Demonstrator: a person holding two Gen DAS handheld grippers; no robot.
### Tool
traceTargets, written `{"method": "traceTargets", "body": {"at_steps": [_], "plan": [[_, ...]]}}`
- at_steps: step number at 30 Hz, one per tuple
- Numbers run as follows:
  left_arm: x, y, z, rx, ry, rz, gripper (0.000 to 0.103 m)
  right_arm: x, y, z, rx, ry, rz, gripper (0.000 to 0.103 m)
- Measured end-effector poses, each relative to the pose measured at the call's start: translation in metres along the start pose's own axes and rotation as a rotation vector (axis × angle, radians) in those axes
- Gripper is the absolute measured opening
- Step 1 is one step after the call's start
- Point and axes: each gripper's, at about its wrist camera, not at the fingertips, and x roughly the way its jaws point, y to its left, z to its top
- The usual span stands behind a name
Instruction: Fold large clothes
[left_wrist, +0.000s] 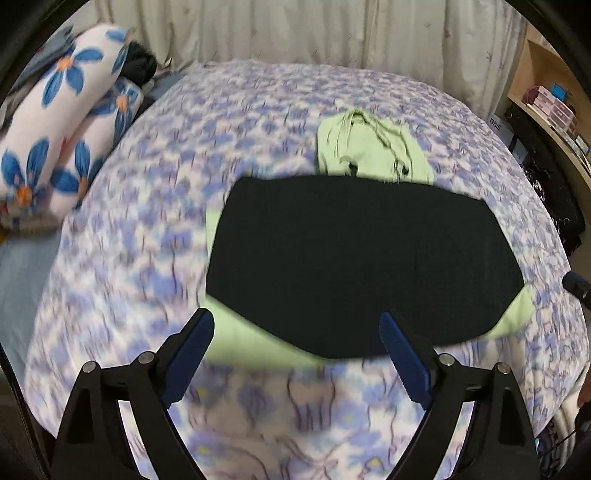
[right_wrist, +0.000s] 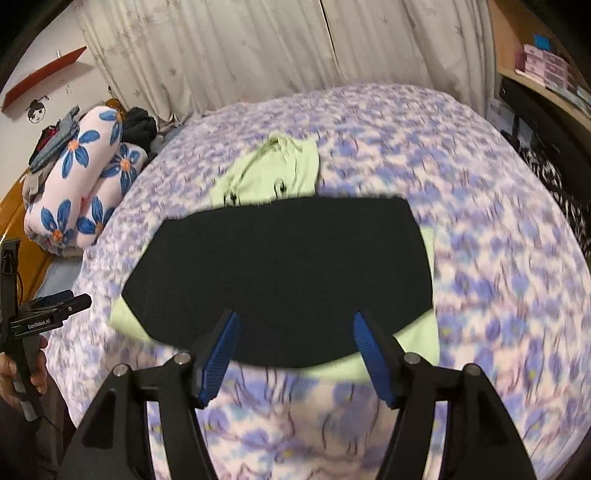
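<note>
**Left wrist and right wrist views: both claws empty above a folded garment on the bed**

Left wrist view: left gripper (left_wrist: 297, 325) has its jaws spread wide, nothing between the blue pads (left_wrist: 192, 358). It hangs over the near edge of the black garment (left_wrist: 354, 262), not touching it. Black garment lies flat, roughly centre of the floral bedspread (left_wrist: 122, 236), with a light green garment (left_wrist: 373, 151) under it: green sticks out at the far side and along the near and right edges. Frame is motion-blurred, so cloth details are unclear.

Right wrist view: right gripper (right_wrist: 293, 328) has its jaws apart, narrower than the left, also empty. Its pads (right_wrist: 218, 362) frame the near edge of the black garment (right_wrist: 280, 269), with no contact visible. Green garment (right_wrist: 273, 173) shows at the far side, plus a strip near right. At far left of this view the left gripper's (right_wrist: 55, 306) tips are just visible, held by a hand (right_wrist: 22, 373).

Background: rolled blue-flower bedding (right_wrist: 77, 184) at far left of the bed, pale curtain (right_wrist: 258, 48) behind, shelf with boxes (right_wrist: 546, 62) at far right.
</note>
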Motion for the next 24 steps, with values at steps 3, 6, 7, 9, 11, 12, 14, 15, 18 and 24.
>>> {"method": "traceTargets", "body": {"at_steps": [3, 6, 7, 9, 11, 12, 14, 15, 18, 24], "plan": [[0.001, -0.005, 0.046, 0.030, -0.028, 0.017, 0.090, 0.004, -0.001, 0.038, -0.014, -0.020, -0.012, 0.064], [0.010, -0.010, 0.088, 0.044, -0.044, 0.026, 0.090, 0.014, -0.006, 0.080, -0.019, -0.038, -0.035, 0.064], [0.014, -0.012, 0.101, 0.047, -0.049, 0.029, 0.090, 0.021, -0.008, 0.099, -0.020, -0.048, -0.047, 0.064], [0.027, -0.013, 0.125, 0.054, -0.053, 0.037, 0.090, 0.033, -0.011, 0.125, -0.019, -0.058, -0.055, 0.064], [0.048, -0.015, 0.156, 0.061, -0.049, 0.041, 0.090, 0.049, -0.015, 0.148, -0.012, -0.065, -0.061, 0.064], [0.057, -0.016, 0.165, 0.059, -0.046, 0.042, 0.090, 0.060, -0.017, 0.159, -0.010, -0.063, -0.061, 0.064], [0.084, -0.017, 0.189, 0.050, -0.036, 0.046, 0.090, 0.091, -0.022, 0.183, 0.006, -0.043, -0.055, 0.064], [0.100, -0.017, 0.201, 0.040, -0.029, 0.052, 0.090, 0.104, -0.023, 0.190, 0.010, -0.037, -0.054, 0.064], [0.157, -0.017, 0.233, 0.020, 0.007, 0.056, 0.090, 0.163, -0.028, 0.214, 0.020, -0.001, -0.056, 0.065], [0.267, -0.018, 0.262, -0.034, 0.084, 0.056, 0.090, 0.265, -0.040, 0.231, 0.087, 0.091, -0.005, 0.064]]}}
